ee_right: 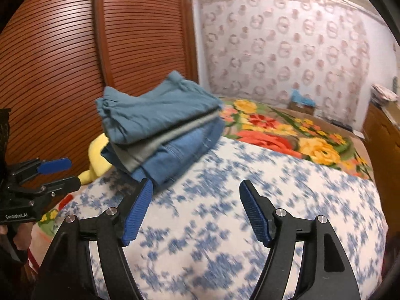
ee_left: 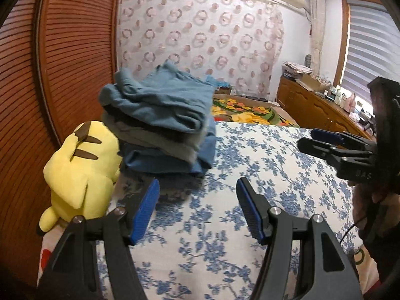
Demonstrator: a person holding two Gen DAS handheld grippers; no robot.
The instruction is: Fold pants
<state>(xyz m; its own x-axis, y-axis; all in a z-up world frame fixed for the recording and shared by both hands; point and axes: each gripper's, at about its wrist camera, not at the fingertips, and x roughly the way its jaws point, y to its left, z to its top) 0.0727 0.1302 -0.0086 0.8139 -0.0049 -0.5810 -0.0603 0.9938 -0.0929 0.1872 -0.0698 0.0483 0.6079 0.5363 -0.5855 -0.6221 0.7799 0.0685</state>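
A stack of folded pants (ee_left: pixel 162 122) sits on the blue-and-white floral bedcover (ee_left: pixel 250 175), teal pair on top, grey in the middle, blue denim below; it also shows in the right wrist view (ee_right: pixel 162 130). My left gripper (ee_left: pixel 197 207) is open and empty, hovering just in front of the stack. My right gripper (ee_right: pixel 196 210) is open and empty, also short of the stack's near corner. Each gripper shows in the other's view, the right one (ee_left: pixel 325 142) at the right edge and the left one (ee_right: pixel 57 172) at the left edge, both open.
A yellow plush toy (ee_left: pixel 80 172) lies against the stack's left side, by the brown slatted wardrobe door (ee_left: pixel 62 62). A flowered blanket (ee_right: pixel 287 132) covers the bed's far end. A wooden cabinet (ee_left: pixel 320 110) with clutter stands along the right wall.
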